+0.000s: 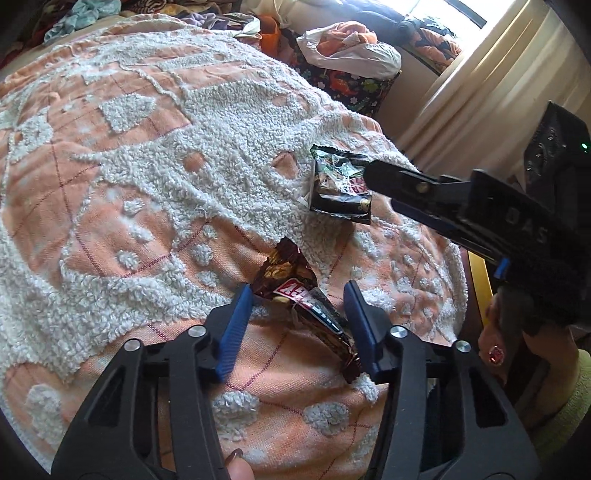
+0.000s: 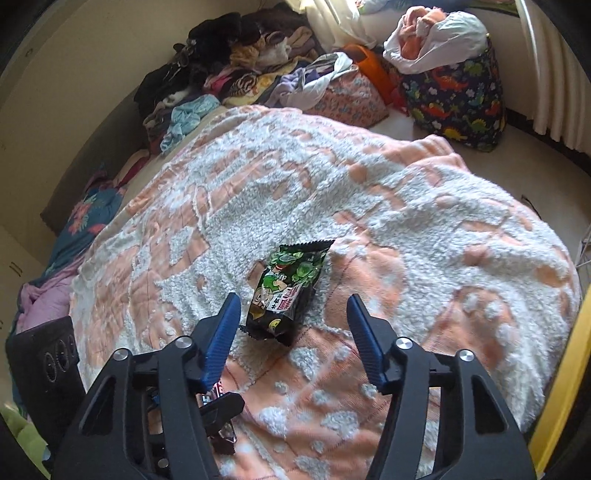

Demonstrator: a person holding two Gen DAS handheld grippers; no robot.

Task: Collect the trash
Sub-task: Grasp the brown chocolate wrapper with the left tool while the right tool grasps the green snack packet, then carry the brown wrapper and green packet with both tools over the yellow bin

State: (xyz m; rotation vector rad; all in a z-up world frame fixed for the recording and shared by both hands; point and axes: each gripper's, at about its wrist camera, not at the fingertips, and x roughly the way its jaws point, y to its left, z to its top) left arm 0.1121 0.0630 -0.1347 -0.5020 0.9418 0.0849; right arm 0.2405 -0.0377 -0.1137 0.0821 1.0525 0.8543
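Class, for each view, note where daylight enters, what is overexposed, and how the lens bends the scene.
Left wrist view: daylight through the window at upper right, blown out white; blanket bulges in fisheye curvature. Right wrist view: bright curtain at top centre washes out; corners vignette black, walls bow.

The left gripper [image 1: 297,317] hangs over the bed's peach-and-white tufted blanket [image 1: 147,166], jaws spread wide around a crumpled brown snack wrapper [image 1: 306,299] lying between them. Further up the blanket lies a black-and-green snack packet [image 1: 338,184], where the right gripper [image 1: 373,177] reaches in from the right, its tips overlapping the packet. A dinosaur-print bag [image 1: 351,86] stands beyond the bed.
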